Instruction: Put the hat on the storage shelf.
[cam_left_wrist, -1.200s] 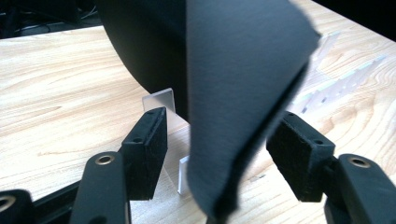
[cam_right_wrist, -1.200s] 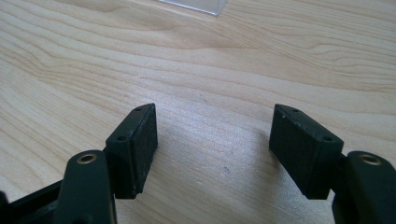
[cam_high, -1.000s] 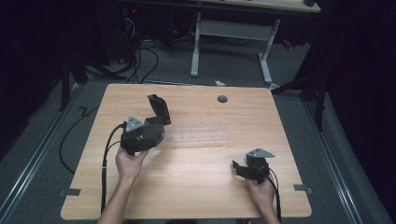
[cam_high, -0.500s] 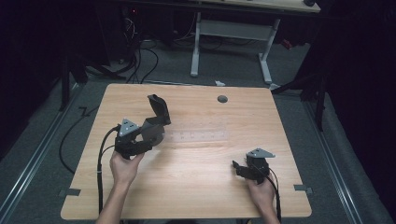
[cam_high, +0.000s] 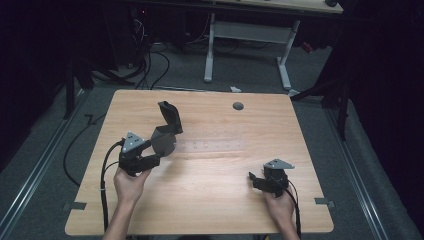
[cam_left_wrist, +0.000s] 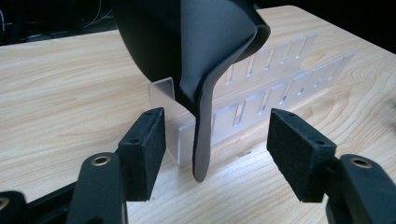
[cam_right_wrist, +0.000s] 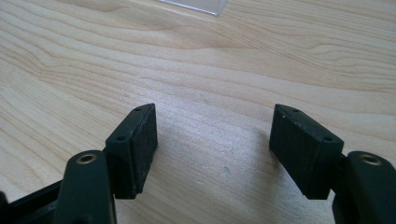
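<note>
We see the table (cam_high: 210, 210) from high, facing fwd and down. Each gripper cam sits close behind its jaws; both share the clear rack (cam_left_wrist: 261, 100).

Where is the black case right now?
In the high view the black case stands open at the table's left-centre, on the clear rack's left end, before the left gripper.

Landmark: clear slotted rack (cam_high: 212, 146), mid-table (cam_high: 210, 210). Black curved object (cam_high: 167, 131) stands on rack's left end. Left gripper (cam_high: 150, 161) just left of rack, jaws either side of object's lower edge. Right gripper (cam_high: 256, 179) well right of rack, nearer the person.
</note>
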